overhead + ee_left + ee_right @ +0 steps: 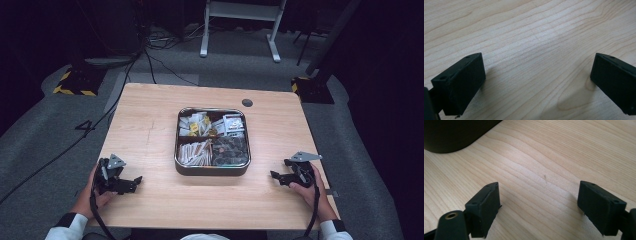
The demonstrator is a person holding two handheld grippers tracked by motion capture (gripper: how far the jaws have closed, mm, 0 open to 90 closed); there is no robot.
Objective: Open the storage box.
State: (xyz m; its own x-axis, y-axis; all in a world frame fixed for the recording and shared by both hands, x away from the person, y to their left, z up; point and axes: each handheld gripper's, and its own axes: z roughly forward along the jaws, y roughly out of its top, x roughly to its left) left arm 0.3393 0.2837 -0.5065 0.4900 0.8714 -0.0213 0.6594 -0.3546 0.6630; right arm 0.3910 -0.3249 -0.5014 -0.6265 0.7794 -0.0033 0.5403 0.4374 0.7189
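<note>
I hold my left tool (134, 181) and right tool (278, 176) wide open and empty on the table (150, 125), flanking the tray (212, 170).

text: none legible | tray (212, 171) packets: print too small to read

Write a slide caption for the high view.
Both open grippers, left and right, rest on the wooden table flanking a four-compartment tray.
</note>
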